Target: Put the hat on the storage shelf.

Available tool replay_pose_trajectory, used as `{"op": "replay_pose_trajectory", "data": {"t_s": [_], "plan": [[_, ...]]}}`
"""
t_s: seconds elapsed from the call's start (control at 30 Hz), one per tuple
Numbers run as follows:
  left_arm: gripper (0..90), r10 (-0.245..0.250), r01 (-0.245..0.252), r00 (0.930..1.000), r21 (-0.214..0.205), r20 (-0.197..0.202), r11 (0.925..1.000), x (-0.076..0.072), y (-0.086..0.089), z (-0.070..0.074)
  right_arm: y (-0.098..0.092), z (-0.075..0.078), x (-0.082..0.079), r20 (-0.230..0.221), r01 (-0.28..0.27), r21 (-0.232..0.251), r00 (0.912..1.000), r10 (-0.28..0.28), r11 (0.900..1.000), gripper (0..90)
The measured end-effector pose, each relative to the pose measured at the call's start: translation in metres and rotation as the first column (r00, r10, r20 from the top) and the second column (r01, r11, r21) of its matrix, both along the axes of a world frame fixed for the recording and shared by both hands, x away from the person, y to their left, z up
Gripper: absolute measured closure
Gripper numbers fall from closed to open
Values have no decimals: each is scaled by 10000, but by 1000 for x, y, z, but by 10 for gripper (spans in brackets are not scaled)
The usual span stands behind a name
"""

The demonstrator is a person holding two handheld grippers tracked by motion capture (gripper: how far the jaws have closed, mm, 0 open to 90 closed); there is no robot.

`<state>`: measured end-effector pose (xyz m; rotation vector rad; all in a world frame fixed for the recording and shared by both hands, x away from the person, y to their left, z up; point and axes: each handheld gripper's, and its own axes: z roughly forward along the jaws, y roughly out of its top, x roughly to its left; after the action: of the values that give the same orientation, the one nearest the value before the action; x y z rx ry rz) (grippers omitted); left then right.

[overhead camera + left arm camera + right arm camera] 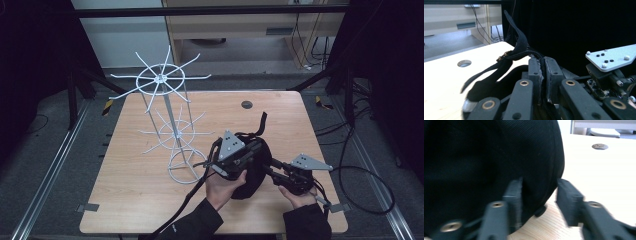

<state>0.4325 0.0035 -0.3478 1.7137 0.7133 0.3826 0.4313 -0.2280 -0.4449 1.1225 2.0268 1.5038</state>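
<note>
A black cap point(253, 175) is held just above the wooden table point(145, 190), right of centre near the front. My left gripper point(254, 149) is shut on the cap's fabric, which is pinched between its jaws point(543, 63). The cap's strap point(517, 46) with its buckle stands up beyond them. My right gripper point(271, 171) comes in from the right. Its jaws point(539, 188) stand apart around the lower rim of the cap point(486, 157). One pad lies against the fabric, while table wood is visible between the other pad and the cap.
A tall white wire rack point(170, 125) with two tiers of spoke arms and a ring base stands left of the cap. A round hole point(246, 104) is at the table's far middle. Black cables trail off the front and right edges.
</note>
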Motion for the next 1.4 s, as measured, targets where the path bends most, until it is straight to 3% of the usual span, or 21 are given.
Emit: {"op": "replay_pose_trajectory", "data": {"t_s": [0.13,0.33,0.5,0.77,0.93,1.03,1.2,1.4], "plan": [[843,81,-81,10000,-34,11,10000,1,2,-1,-2,5,-1,76,117,76,9999,-117,9999,878],[837,165,-165,9999,-109,-34,9998,3,9,1,-7,14,-6,582,440,-138,9974,-432,9989,894],[780,355,-357,9993,301,83,9989,4,12,2,-9,22,-8,723,582,-602,9959,-538,9965,897],[735,447,-452,9990,708,78,9965,6,15,-2,-16,38,-13,788,792,-1359,9945,-689,9875,899],[650,440,-445,9990,877,81,9952,5,14,-3,-17,44,-13,712,773,-1656,9953,-662,9832,899],[609,378,-396,9991,1137,178,9927,3,14,-3,-16,47,-13,703,763,-1950,9955,-636,9778,900],[537,480,-523,9980,1115,407,9924,-4,23,-1,-17,55,-14,638,864,-2497,9953,-727,9645,900],[528,438,-532,9963,1300,738,9901,-19,38,-1,-22,62,-12,585,1127,-3111,9933,-994,9437,900]]}}
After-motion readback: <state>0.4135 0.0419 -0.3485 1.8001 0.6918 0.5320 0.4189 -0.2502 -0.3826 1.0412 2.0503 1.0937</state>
